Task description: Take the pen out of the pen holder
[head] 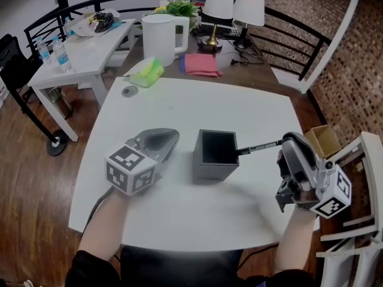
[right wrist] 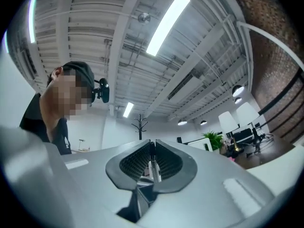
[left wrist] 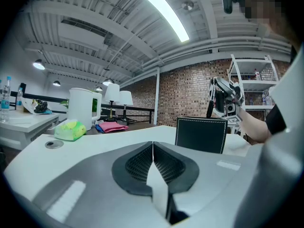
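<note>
A dark grey square pen holder (head: 214, 156) stands in the middle of the white table (head: 179, 214). My right gripper (head: 283, 142) hovers just to its right, shut on a thin black pen (head: 258, 147) that slants down to the holder's right rim. In the right gripper view the pen (right wrist: 152, 164) sits pinched between the pads, and the gripper looks up at the ceiling. To the left of the holder rests my left gripper (head: 168, 140), shut and empty. The left gripper view shows its closed gripper (left wrist: 153, 148), the holder (left wrist: 201, 134) and the right gripper (left wrist: 223, 99) behind.
A white kettle (head: 160, 37), a green tissue pack (head: 146, 72) and a pink cloth (head: 200, 63) lie at the far side, with two lamps (head: 219, 5) behind. A cardboard box (head: 324, 140) and a white shelf (head: 359, 178) stand right of the table.
</note>
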`<state>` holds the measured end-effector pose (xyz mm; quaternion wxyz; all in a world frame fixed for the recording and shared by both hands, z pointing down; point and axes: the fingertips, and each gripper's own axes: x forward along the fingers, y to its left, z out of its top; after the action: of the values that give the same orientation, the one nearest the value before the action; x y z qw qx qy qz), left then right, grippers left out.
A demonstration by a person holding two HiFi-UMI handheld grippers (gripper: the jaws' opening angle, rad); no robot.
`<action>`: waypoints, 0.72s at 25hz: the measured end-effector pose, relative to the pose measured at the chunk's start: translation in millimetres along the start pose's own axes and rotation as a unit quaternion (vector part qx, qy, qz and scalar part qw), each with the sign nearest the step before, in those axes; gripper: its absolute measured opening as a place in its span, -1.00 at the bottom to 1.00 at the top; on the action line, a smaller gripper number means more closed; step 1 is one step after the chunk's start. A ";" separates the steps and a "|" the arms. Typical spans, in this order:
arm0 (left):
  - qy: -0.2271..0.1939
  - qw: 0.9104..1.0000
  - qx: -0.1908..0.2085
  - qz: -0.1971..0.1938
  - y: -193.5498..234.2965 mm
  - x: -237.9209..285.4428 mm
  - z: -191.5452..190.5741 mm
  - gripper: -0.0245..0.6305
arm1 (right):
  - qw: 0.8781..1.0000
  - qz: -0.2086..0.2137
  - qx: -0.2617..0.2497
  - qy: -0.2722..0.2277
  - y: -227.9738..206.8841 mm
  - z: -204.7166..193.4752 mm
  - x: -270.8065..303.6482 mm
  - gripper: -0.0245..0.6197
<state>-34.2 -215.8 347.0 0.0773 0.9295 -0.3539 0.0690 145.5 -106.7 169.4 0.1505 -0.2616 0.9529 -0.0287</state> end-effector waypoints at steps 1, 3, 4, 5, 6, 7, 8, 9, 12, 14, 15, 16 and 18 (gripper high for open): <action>0.000 1.000 0.000 0.000 0.1 0.0 0.1 -0.91 | 1.000 -0.004 0.015 0.011 -2.6 -0.1 -5.5 -0.78; 0.000 1.000 0.000 0.001 0.1 -0.3 0.2 -0.91 | 0.999 -0.012 0.037 0.020 -8.4 0.4 -16.6 -0.78; -0.001 1.000 0.000 0.002 0.2 -0.4 0.0 -0.91 | 0.999 -0.018 0.044 0.018 -12.1 1.7 -22.2 -0.78; -0.001 1.000 -0.001 0.003 0.4 -0.5 -0.1 -0.91 | 0.998 -0.026 0.049 0.015 -16.3 3.0 -28.0 -0.78; -0.002 1.000 -0.001 0.004 0.6 -0.5 0.0 -0.91 | 0.998 -0.034 0.058 0.014 -20.9 3.4 -33.5 -0.78; -0.002 1.000 -0.001 0.006 0.7 -0.6 0.2 -0.91 | 0.996 -0.040 0.073 0.017 -25.4 1.9 -38.4 -0.78; -0.003 1.000 -0.001 0.007 0.6 -0.7 0.6 -0.91 | 0.994 -0.044 0.093 0.025 -29.4 -2.6 -42.0 -0.78; -0.003 1.000 -0.001 0.008 0.5 -0.8 1.0 -0.91 | 0.991 -0.046 0.118 0.038 -32.8 -10.8 -43.7 -0.78; -0.003 1.000 -0.002 0.009 1.0 -0.9 1.2 -0.91 | 0.973 -0.045 0.201 0.103 -42.4 -54.2 -38.8 -0.78; -0.003 1.000 -0.002 0.010 1.8 -0.9 0.9 -0.91 | 0.960 -0.060 0.235 0.140 -53.9 -86.7 -34.2 -0.78; -0.004 1.000 -0.002 0.010 1.9 -0.8 0.9 -0.91 | 0.954 -0.072 0.246 0.155 -61.5 -101.2 -32.5 -0.78; -0.004 1.000 -0.002 0.010 2.0 -0.7 1.0 -0.91 | 0.949 -0.086 0.253 0.169 -69.0 -114.2 -30.4 -0.78; -0.005 1.000 -0.002 0.011 1.7 -0.6 1.0 -0.91 | 0.940 -0.114 0.259 0.192 -80.9 -135.4 -24.0 -0.78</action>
<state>-35.7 -216.9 346.1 0.0771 0.9258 -0.3643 0.0646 163.9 -167.5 315.8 0.0226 -0.3100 0.8870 -0.3416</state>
